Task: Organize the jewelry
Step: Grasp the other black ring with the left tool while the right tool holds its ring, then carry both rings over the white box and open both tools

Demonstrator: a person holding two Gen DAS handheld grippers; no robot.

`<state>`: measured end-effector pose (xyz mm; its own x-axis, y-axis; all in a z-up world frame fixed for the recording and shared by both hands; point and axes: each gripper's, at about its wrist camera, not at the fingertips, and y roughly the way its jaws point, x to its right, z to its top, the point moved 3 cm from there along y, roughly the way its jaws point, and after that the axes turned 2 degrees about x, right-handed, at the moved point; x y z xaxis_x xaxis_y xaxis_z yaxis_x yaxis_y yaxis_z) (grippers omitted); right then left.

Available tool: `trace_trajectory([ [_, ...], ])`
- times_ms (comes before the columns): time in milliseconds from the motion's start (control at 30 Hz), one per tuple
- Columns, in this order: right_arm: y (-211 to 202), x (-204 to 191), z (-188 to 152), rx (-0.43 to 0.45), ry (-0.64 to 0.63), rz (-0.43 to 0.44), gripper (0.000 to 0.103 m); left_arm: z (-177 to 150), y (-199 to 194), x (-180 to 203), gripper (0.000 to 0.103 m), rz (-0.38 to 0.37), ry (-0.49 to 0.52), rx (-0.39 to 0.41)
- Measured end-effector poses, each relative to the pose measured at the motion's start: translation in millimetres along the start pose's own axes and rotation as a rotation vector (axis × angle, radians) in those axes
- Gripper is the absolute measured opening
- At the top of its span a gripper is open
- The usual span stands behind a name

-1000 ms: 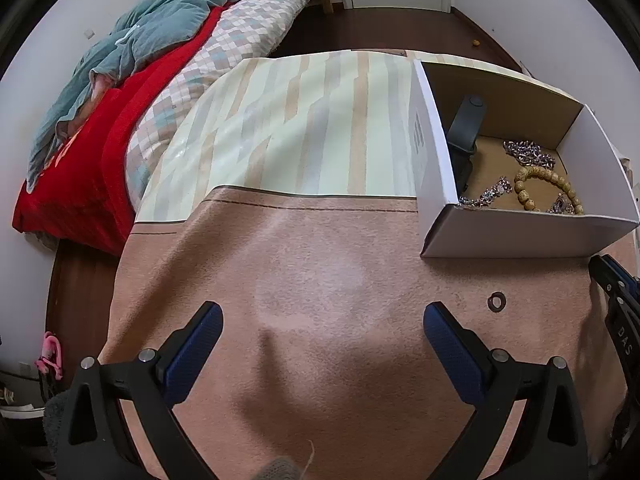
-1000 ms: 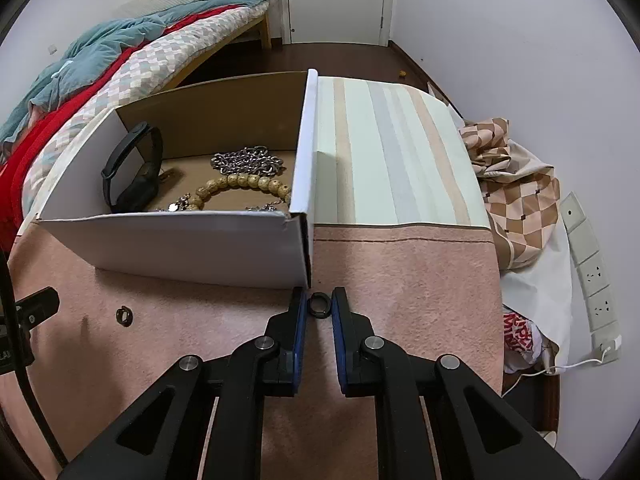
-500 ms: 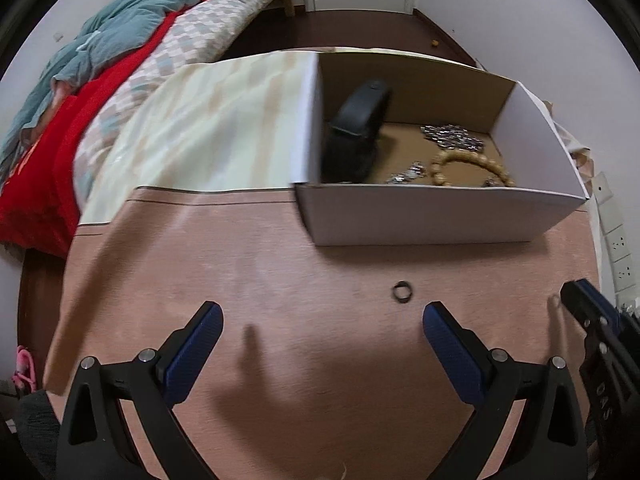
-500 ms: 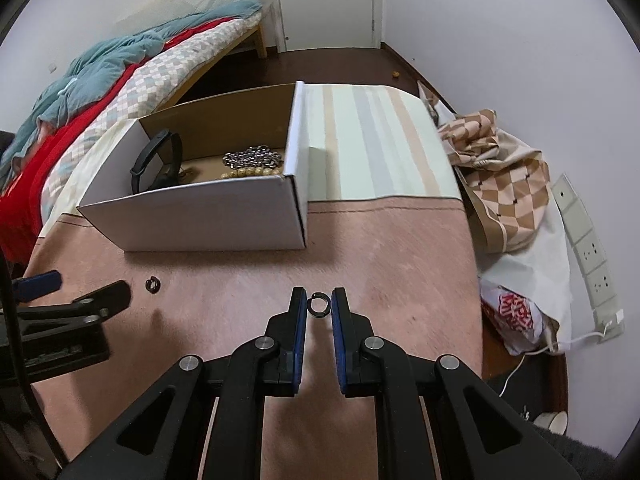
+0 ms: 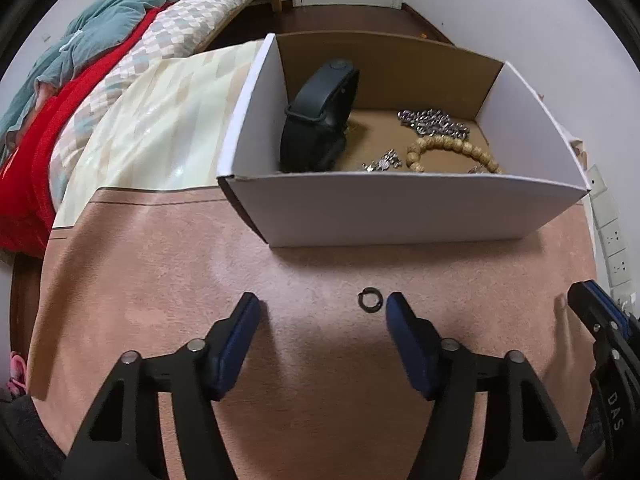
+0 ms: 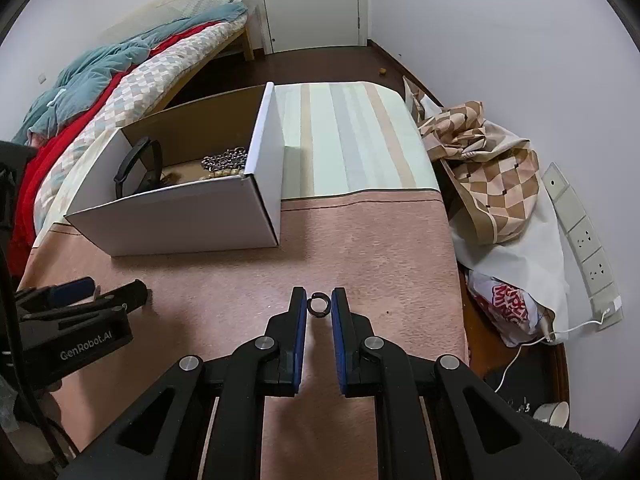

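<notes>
We're mid-collection: the white cardboard box with brown inside point(image 5: 400, 212), toward the far side of the pink-clothed tabletop point(image 5: 160, 272), already holds a black wristband point(image 5: 316, 120), a silver chain point(image 5: 434, 122) and a wooden bead bracelet point(image 5: 452, 150). The right gripper point(image 6: 319, 306) is clenched on one small dark metal ring point(image 6: 319, 305), above the cloth near the front edge. The left gripper point(image 5: 320, 312) is spread wide around the second dark ring point(image 5: 370, 300), which lies flat just beside its right pad. Next, as we judge it: centre, close, then carry both rings over the box wall.
</notes>
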<state>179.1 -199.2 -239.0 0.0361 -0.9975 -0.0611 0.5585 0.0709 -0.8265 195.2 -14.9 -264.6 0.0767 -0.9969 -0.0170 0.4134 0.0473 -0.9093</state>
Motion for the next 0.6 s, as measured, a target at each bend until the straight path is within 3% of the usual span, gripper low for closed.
trace_trajectory([
  [367, -1.2, 1.6, 1.3, 0.007, 0.007, -0.002, 0.013, -1.5, -5.4, 4.8, 0.014, -0.035, 0.015, 0.023],
  [600, -9.3, 2.4, 5.8, 0.027, 0.012, 0.006, 0.013, -0.9, -8.2, 3.2, 0.009, -0.056, 0.008, 0.03],
])
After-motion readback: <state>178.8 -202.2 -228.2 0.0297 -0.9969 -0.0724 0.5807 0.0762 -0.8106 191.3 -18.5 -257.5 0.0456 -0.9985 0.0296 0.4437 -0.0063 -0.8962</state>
